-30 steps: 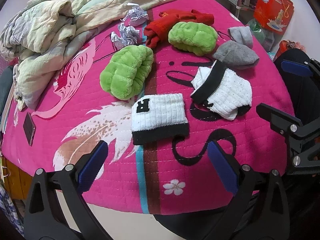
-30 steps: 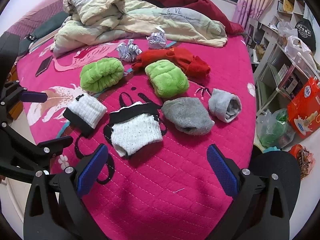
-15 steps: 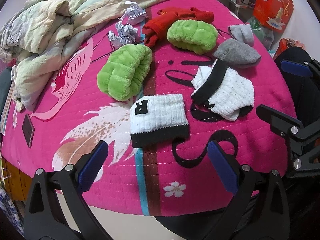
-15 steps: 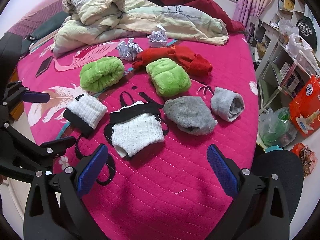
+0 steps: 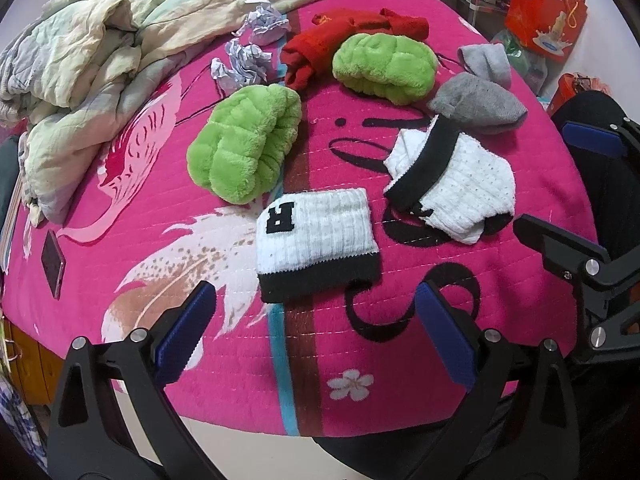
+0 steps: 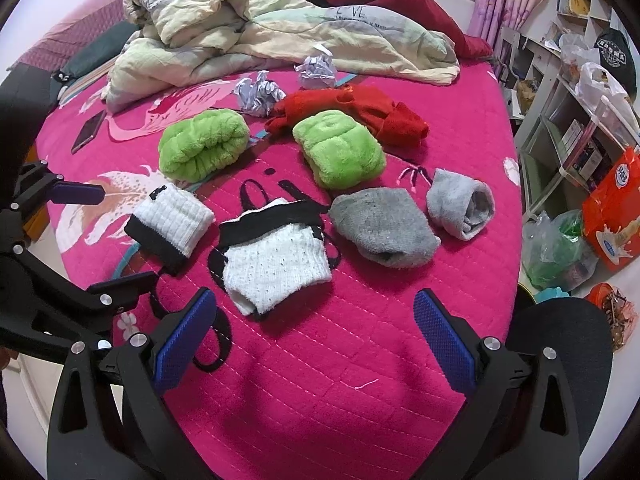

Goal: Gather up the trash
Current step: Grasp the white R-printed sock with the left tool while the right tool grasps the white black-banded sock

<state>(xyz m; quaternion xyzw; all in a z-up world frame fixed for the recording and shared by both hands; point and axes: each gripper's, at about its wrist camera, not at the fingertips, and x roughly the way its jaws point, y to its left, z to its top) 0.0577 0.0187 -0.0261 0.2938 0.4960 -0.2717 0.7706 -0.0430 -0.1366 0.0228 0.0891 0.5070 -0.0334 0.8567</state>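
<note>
Over the near edge of the pink bed (image 5: 400, 360) hover both left tongs (image 5: 316, 328) and right tongs (image 6: 316, 332), spread wide, empty. Just ahead of the left tongs lies a white sock with black cuff (image 5: 316, 236); further on, green fluffy socks (image 5: 244, 144). Farthest off, two crumpled paper balls (image 5: 244, 66) (image 6: 316, 68) sit beside the red sock (image 6: 360, 110), at the rumpled quilt (image 6: 248, 32) edge.

Folded socks (image 6: 276, 264) and green bundles (image 6: 204, 144) block the way to crumpled paper balls (image 6: 258, 94)
</note>
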